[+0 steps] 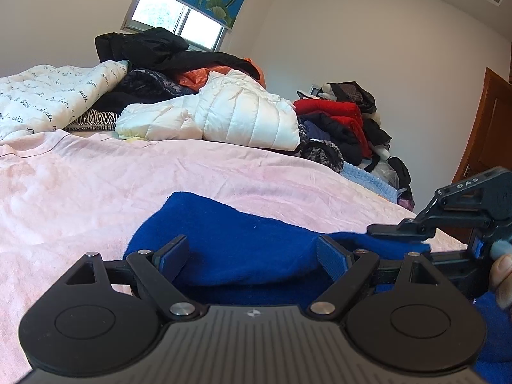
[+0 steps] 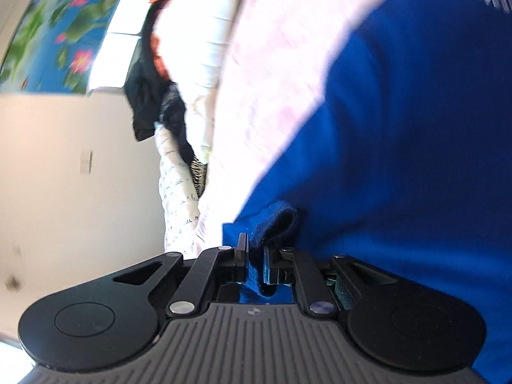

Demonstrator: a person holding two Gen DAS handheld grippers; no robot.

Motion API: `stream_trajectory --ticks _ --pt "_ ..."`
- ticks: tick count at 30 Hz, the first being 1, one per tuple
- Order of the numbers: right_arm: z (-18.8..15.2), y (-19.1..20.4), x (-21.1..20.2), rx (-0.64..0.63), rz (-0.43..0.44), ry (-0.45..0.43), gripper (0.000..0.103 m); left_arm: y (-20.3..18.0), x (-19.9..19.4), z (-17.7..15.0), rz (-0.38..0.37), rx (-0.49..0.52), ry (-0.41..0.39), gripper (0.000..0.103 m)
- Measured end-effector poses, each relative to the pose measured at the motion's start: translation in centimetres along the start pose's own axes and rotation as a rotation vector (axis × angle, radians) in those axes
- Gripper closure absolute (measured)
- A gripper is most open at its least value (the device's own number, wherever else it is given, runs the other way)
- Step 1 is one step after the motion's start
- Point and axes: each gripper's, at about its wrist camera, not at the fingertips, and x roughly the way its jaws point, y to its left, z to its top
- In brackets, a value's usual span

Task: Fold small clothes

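On the bed's pink sheet [image 1: 96, 185] lies the blue garment [image 1: 230, 240]. Left tongs [image 1: 252, 259] stand wide above it; right tongs [image 2: 254, 262] pinch a fold of its edge.

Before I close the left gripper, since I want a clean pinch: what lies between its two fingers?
In the left wrist view, the left gripper stands open, with only a fold of the blue garment between its fingers, on the pink sheet.

A deep blue fleecy garment [image 1: 243, 249] lies rumpled on the pink sheet [image 1: 96, 192] of the bed, at its near edge. One edge is bunched into a small fold [image 2: 275, 220] and lifted off the sheet.
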Motion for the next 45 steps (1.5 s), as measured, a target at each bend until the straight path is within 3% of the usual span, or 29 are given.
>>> stream_trajectory --ticks 8,16,19,23,28,31,33,37,45 --pt "5.0 -3.9 -10.6 -0.091 -0.092 -0.087 0.090 0.1 -0.5 0.0 -0.001 -0.008 -0.034 0.010" --pt "5.8 -10.3 -22.6 -0.076 -0.229 -0.191 0.090 0.1 -0.2 0.0 0.011 -0.010 -0.014 0.010" --pt "5.8 -12.5 -25.2 -0.042 -0.254 -0.222 0.090 0.0 0.0 0.0 0.018 -0.003 0.000 0.010" --pt "5.5 -14.9 -27.2 -0.037 -0.308 -0.244 0.090 -0.1 0.4 0.0 0.034 0.004 0.021 0.010" --pt "5.4 -16.8 -30.0 0.003 -0.275 -0.301 0.093 -0.4 0.7 0.0 0.063 0.021 0.039 0.010" --pt "5.6 -17.5 -30.3 0.021 -0.259 -0.283 0.091 -0.8 0.9 0.0 0.076 0.044 0.053 0.010" --pt "5.5 -17.7 -30.0 0.034 -0.246 -0.261 0.085 -0.9 1.1 0.0 0.086 0.053 0.065 0.010" --pt "5.5 -17.9 -29.7 0.026 -0.213 -0.250 0.055 -1.1 1.3 -0.1 0.111 0.064 0.074 0.010" --pt "5.6 -17.3 -27.0 -0.004 -0.223 -0.154 0.047 -1.4 1.5 -0.2 0.134 0.082 0.088 0.010"
